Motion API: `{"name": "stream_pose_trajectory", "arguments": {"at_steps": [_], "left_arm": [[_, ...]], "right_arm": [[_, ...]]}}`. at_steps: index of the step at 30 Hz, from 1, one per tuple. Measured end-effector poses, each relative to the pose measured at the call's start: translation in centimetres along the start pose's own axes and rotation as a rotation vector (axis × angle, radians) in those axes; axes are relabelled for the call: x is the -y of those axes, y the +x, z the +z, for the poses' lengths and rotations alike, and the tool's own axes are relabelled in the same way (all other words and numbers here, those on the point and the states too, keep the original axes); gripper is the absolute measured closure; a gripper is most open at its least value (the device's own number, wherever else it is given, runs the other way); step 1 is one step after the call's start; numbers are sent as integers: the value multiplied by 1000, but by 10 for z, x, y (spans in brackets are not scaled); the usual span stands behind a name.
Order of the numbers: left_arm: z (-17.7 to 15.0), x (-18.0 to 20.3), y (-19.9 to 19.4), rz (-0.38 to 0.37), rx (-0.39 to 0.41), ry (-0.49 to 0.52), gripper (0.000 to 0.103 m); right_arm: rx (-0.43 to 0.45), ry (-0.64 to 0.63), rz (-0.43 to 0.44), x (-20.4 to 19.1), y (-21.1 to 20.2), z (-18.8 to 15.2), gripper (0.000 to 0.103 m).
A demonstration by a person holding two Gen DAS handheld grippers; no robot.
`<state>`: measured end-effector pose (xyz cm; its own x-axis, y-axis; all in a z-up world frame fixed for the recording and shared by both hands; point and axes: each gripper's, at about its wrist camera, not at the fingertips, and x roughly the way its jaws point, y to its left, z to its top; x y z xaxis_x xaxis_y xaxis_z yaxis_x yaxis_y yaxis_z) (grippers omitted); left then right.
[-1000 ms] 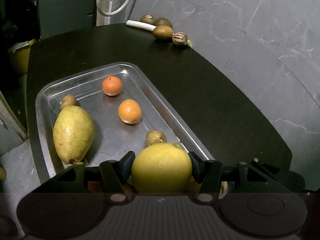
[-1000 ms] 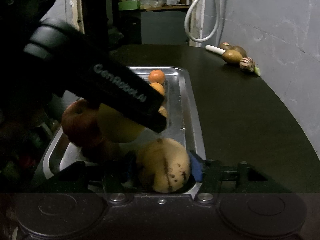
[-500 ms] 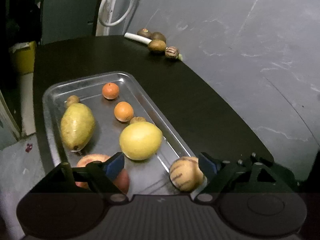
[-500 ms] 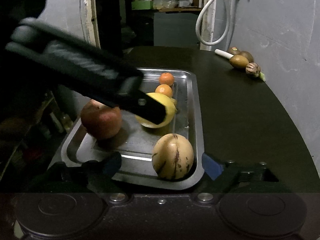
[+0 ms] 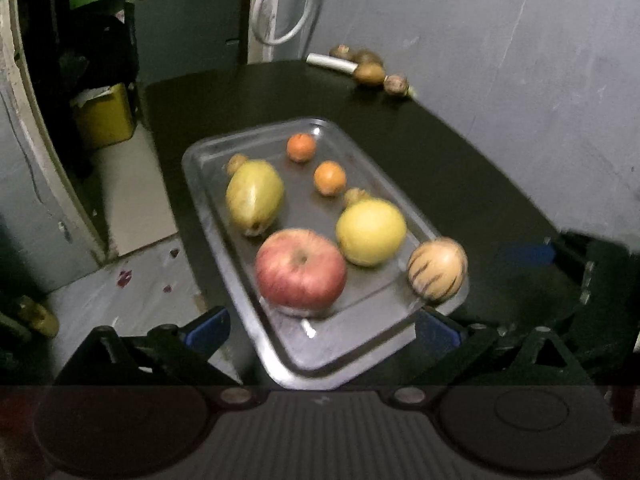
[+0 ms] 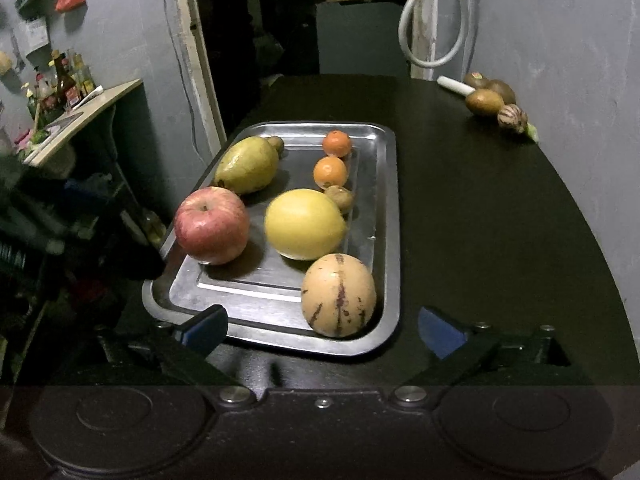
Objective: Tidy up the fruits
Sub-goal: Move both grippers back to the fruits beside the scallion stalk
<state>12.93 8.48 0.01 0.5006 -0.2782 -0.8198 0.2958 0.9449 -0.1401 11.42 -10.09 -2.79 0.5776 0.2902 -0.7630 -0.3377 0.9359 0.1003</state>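
A steel tray (image 6: 390, 216) (image 5: 208, 200) on the black table holds a red apple (image 6: 211, 224) (image 5: 301, 268), a yellow round fruit (image 6: 304, 224) (image 5: 371, 232), a striped tan melon (image 6: 338, 295) (image 5: 437, 269), a green-yellow mango (image 6: 248, 165) (image 5: 254, 197), two oranges (image 6: 330, 171) (image 5: 329, 178) and small brown fruits. My left gripper (image 5: 320, 330) is open and empty, above the tray's near end. My right gripper (image 6: 322, 330) is open and empty, just short of the tray's near rim.
At the table's far right lie several brown fruits (image 6: 485, 102) (image 5: 370, 72) and a white stick (image 6: 455, 86). A grey wall runs along the right. A white hose (image 6: 430, 20) hangs at the back. A shelf with bottles (image 6: 64, 84) stands left.
Both grippers let go of their fruit, opened and drew back from the tray. The yellow fruit and the striped melon now rest in the tray.
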Motion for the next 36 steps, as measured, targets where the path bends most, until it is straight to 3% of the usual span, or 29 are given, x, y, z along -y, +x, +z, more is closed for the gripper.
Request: {"name": "stream_pose_trajectory", "arguments": {"at_steps": [5, 10, 21, 26, 36], "left_arm": [[-3, -1, 0, 11, -40, 12, 2], [21, -1, 3, 11, -29, 23, 2], [137, 9, 39, 11, 12, 52, 2], [196, 24, 65, 68, 72, 92, 2], [278, 42, 144, 67, 104, 130, 2]], "right_arm": [[-21, 29, 12, 15, -1, 6, 1], [7, 93, -6, 41, -2, 24, 1], [110, 158, -148, 114, 30, 96, 1], [156, 119, -242, 140, 63, 133, 1], [182, 129, -326, 186, 138, 175, 1]]}}
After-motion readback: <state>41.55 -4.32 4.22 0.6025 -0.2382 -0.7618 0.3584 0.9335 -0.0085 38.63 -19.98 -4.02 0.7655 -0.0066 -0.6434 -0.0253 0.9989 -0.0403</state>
